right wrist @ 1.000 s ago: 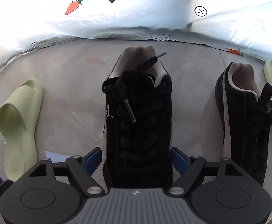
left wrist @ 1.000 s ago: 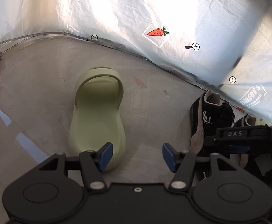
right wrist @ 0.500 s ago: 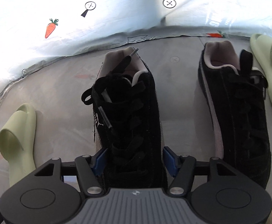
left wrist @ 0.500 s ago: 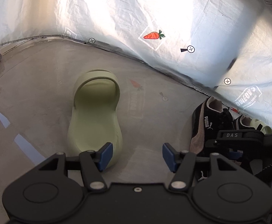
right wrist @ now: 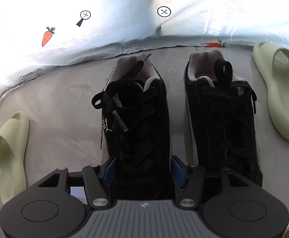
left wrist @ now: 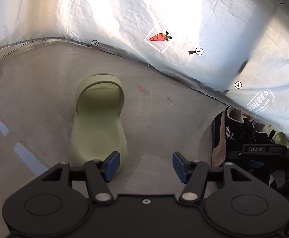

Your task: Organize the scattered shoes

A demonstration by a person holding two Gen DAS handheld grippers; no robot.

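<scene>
Between the right hand-held gripper's (right wrist: 142,168) blue pads sits a black sneaker (right wrist: 136,123), toe toward the camera, heel toward the backdrop. Jaws are closing on its forefoot; both pads (right wrist: 109,168) lie against the suede sides, about half spread. Gripper pitched steeply down over the shoe. Laces loose, one aglet lying across the tongue, another sticking up at the heel collar.

Just beside it, on the right, a second black sneaker (right wrist: 221,119) stands parallel, a narrow strip of grey floor (right wrist: 45,103) between the two. Pink-grey lining shows in both collars.

Right of the pair, a pale green slide (right wrist: 279,91) lies with strap end toward the backdrop, apart from the sneakers. Another green slide (right wrist: 9,150) lies well off to the left.

Left wrist view: left hand-held gripper (left wrist: 145,165) also angled down, jaws spread about halfway, nothing between them. Its left pad (left wrist: 110,165) overlaps the near end of the left slide (left wrist: 98,123) in the picture; contact cannot be told. Right pad is over bare floor. Sneaker pair (left wrist: 225,136) and the right gripper's black body show at the right edge.

Crinkled white backdrop (left wrist: 124,15) with carrot sticker (left wrist: 160,37) and crosshair marks rises behind the floor.
</scene>
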